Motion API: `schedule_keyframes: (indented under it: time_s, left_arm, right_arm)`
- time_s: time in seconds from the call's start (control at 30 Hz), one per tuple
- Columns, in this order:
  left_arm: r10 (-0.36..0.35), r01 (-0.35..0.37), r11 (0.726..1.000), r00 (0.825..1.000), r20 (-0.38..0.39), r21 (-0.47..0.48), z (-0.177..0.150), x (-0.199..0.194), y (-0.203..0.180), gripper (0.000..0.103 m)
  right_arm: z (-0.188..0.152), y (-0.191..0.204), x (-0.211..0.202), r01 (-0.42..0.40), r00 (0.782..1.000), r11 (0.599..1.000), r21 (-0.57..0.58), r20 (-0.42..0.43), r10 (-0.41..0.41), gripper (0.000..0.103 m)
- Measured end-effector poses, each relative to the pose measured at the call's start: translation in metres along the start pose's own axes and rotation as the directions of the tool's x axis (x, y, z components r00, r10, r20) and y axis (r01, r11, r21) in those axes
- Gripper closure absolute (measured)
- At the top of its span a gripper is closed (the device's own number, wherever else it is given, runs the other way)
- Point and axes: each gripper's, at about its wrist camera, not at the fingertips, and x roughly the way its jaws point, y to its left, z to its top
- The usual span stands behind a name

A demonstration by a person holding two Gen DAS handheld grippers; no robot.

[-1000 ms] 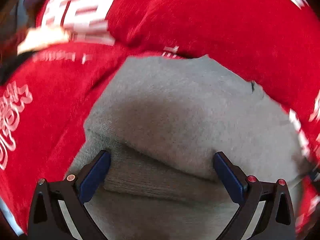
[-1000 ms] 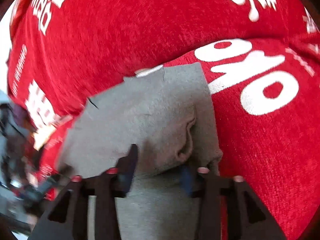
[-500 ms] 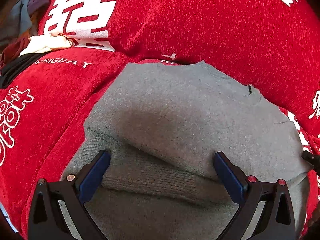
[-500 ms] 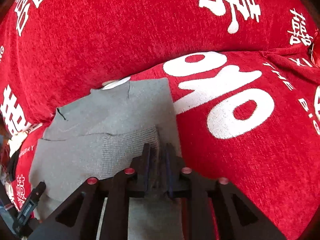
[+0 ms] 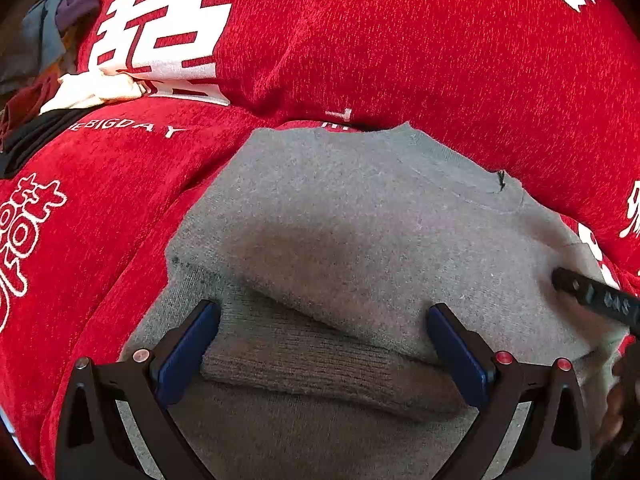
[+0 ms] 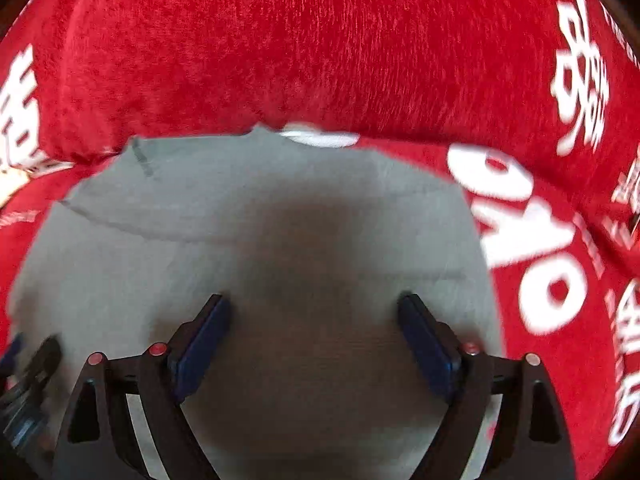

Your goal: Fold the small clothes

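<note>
A grey knit garment (image 5: pixel 360 232) lies partly folded on a red cloth-covered surface (image 5: pixel 120 208), its ribbed hem (image 5: pixel 320 364) turned over near me. My left gripper (image 5: pixel 320 328) is open just above the hem, one finger at each side of the fold. The same grey garment (image 6: pixel 260 232) fills the right wrist view, which is blurred. My right gripper (image 6: pixel 314 320) is open and empty above the garment. Part of the right gripper shows at the right edge of the left wrist view (image 5: pixel 592 300).
A red cushion with white lettering (image 5: pixel 400 40) rises right behind the garment. A cream cloth (image 5: pixel 96 88) and dark clothes (image 5: pixel 32 132) lie at the far left. White letters are printed on the red cloth at the right (image 6: pixel 532 248).
My right gripper was shut on the garment's hem edge half a second ago; it has let go, opened wide and moved over the garment. The left gripper has hardly moved.
</note>
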Motion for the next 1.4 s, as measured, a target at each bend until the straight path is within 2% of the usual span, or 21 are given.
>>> schedule_keyframes:
  time_s: [0.13,0.2,0.33,0.47,0.57,0.63,0.73,0.8,0.83,0.9,0.93,1.0,1.03,1.1,1.23,1.33,1.4]
  left_arm:
    - [-0.002,0.002,1.0,1.0,0.0,-0.004,0.001,0.0,0.0,0.0]
    - [-0.005,0.005,1.0,1.0,0.0,-0.005,0.001,0.0,0.0,0.0]
    - [-0.004,0.004,1.0,1.0,-0.003,-0.001,0.0,-0.001,0.0,0.0]
    - [0.0,0.0,1.0,1.0,-0.007,0.001,0.0,-0.001,-0.001,0.0]
    - [-0.003,0.003,1.0,1.0,-0.013,0.006,0.0,-0.001,0.0,0.0]
    - [-0.002,0.002,1.0,1.0,-0.026,0.006,0.001,-0.001,0.0,0.0]
    - [-0.005,0.007,1.0,0.996,-0.084,0.022,0.008,-0.006,-0.002,0.0]
    - [-0.03,0.03,1.0,0.996,-0.078,-0.01,0.004,-0.016,0.001,0.0]
    - [-0.031,0.03,0.999,0.996,-0.078,-0.011,0.002,-0.019,0.001,0.0]
    - [0.004,0.002,0.998,0.994,-0.113,0.057,-0.011,-0.019,-0.004,0.0]
    - [0.032,-0.022,0.992,0.996,-0.08,0.126,-0.021,-0.023,-0.01,0.0]
    - [0.026,-0.02,0.988,0.999,-0.037,0.153,-0.034,-0.035,-0.009,0.0]
    - [0.023,-0.01,0.987,0.997,-0.077,0.163,-0.041,-0.035,-0.007,0.0]
    - [0.04,-0.031,0.977,0.998,-0.04,0.21,-0.055,-0.048,-0.006,0.0]
    - [0.005,0.008,0.979,0.998,-0.063,0.204,-0.082,-0.072,0.008,0.0]
    - [-0.012,0.029,0.976,0.997,-0.078,0.217,-0.097,-0.084,0.017,0.0]
    - [-0.03,0.048,0.978,0.996,-0.09,0.205,-0.109,-0.094,0.025,0.0]
  right_arm:
    - [0.02,-0.005,0.001,0.035,0.998,0.998,0.042,-0.051,-0.033,0.012]
    - [0.015,-0.003,-0.015,0.019,1.0,0.998,0.061,-0.013,-0.018,0.012]
    - [-0.016,0.018,-0.045,-0.019,0.999,0.999,0.038,0.039,0.017,0.012]
    - [-0.051,0.034,-0.042,-0.001,1.0,1.0,-0.004,-0.016,0.001,0.012]
    - [-0.07,0.028,-0.053,-0.008,1.0,1.0,0.004,0.016,0.008,0.012]
    - [-0.076,0.026,-0.06,0.019,1.0,1.0,-0.006,-0.009,-0.019,0.011]
    - [-0.09,0.017,-0.071,-0.01,1.0,1.0,0.027,0.014,0.01,0.011]
    - [-0.102,0.015,-0.062,-0.015,0.999,1.0,0.014,-0.044,0.016,0.01]
    - [-0.108,0.015,-0.064,-0.018,1.0,1.0,-0.002,-0.003,0.018,0.009]
    - [-0.118,0.016,-0.066,-0.008,1.0,1.0,-0.023,0.013,0.008,0.007]
    - [-0.12,0.016,-0.068,-0.01,1.0,1.0,-0.021,0.017,0.011,0.007]
    - [-0.127,0.015,-0.073,-0.016,1.0,0.999,-0.032,0.008,0.016,0.007]
    - [-0.133,0.015,-0.077,-0.02,1.0,0.999,-0.043,0.007,0.021,0.007]
    - [-0.148,0.013,-0.086,-0.036,0.999,0.997,-0.065,0.015,0.037,0.007]
    - [-0.193,0.005,-0.113,-0.058,0.996,0.991,-0.121,0.066,0.066,0.007]
    - [-0.226,0.004,-0.127,-0.051,0.995,0.976,-0.211,0.071,0.068,0.004]
    - [-0.243,-0.002,-0.136,-0.072,0.994,0.973,-0.22,0.063,0.087,0.003]
